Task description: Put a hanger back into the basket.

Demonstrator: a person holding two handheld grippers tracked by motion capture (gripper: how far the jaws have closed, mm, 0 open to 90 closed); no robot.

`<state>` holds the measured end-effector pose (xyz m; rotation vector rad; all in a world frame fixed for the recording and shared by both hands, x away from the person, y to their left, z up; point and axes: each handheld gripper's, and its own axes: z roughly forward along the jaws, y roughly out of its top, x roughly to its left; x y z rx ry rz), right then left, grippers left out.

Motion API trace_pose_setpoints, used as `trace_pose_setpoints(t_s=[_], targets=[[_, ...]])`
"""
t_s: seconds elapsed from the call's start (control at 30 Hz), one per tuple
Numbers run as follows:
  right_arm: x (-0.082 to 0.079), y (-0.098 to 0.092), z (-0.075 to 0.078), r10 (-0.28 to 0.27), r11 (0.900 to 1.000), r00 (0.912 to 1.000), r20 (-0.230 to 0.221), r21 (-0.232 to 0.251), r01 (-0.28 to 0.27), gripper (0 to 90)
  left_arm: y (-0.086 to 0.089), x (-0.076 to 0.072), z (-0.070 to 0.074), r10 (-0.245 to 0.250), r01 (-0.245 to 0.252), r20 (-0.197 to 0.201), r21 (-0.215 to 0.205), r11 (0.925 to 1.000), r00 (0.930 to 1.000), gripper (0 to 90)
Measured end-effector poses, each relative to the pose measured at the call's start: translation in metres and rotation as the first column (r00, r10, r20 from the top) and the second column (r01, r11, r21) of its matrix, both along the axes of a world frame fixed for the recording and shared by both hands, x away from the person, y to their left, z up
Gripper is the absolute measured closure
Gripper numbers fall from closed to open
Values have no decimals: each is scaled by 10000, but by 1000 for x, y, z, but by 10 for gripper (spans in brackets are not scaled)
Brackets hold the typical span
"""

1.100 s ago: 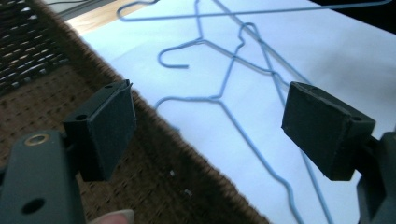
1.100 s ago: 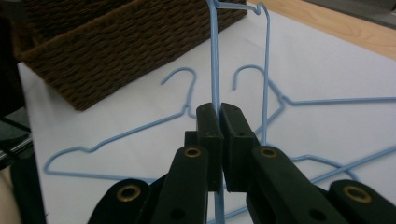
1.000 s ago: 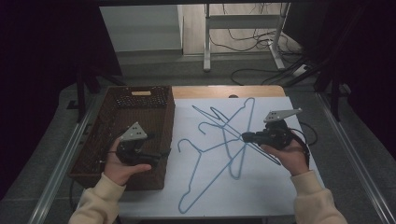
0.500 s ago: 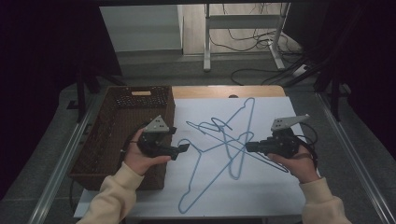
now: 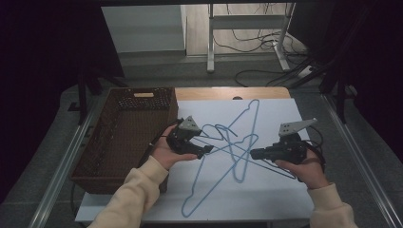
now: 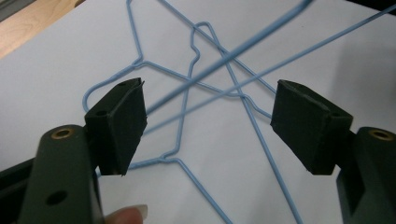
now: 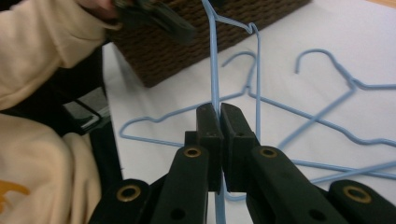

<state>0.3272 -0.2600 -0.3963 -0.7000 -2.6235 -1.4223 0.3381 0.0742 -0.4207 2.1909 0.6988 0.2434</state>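
A tangle of light-blue wire hangers (image 5: 231, 142) lies on the white sheet in the middle of the table. My right gripper (image 5: 253, 153) is at the tangle's right side, shut on the wire of one hanger (image 7: 214, 70), which runs up and away from its jaws. My left gripper (image 5: 207, 151) is at the tangle's left side. Its jaws stand wide open (image 6: 210, 112), with crossing hanger wires (image 6: 229, 93) between and beyond them and nothing gripped. In the right gripper view the left gripper (image 7: 184, 31) appears blurred at the top.
A brown wicker basket (image 5: 121, 137) stands at the table's left, right beside the left hand; its wall (image 7: 168, 56) is also in the right gripper view. The white sheet (image 5: 266, 199) is bare near the front right. Table legs and cables lie beyond the far edge.
My left gripper has moved right, from over the basket to the left side of the hanger tangle. My right gripper has shifted slightly toward the near edge.
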Motion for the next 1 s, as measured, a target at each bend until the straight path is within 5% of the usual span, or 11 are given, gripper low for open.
trace_pose_setpoints(t_s=[0.23,0.5,0.63,0.77,0.8,0.83,0.87,1.0], targets=[[-1,-2,1,319,9994,9995,-72,138,-318,879,-10,3,-5,-588,570,386,470,9973,9975,327],[1,-3,0,808,9962,9964,-239,343,-800,878,-21,0,-9,-1123,1046,797,947,9900,9905,654],[4,-2,1,861,9962,9960,-236,180,-857,877,-22,-2,-9,-1470,1329,961,1396,9812,9845,729],[8,-5,4,550,9983,9984,118,-193,-548,859,-24,-7,-8,-1755,1555,1121,1669,9736,9781,801],[13,-5,4,64,9989,9980,623,-466,-35,779,-25,-9,-8,-1872,1659,1113,1767,9702,9760,851],[13,-5,4,64,9989,9980,623,-466,-35,779,-25,-10,-8,-1956,1741,1104,1792,9683,9745,851],[17,-4,3,-211,9976,9965,804,-642,263,729,-24,-12,-6,-1939,1796,900,1462,9728,9769,854],[20,-2,2,-516,9966,9925,1107,-578,583,642,-26,-16,-3,-2094,1976,775,1369,9707,9748,856]])
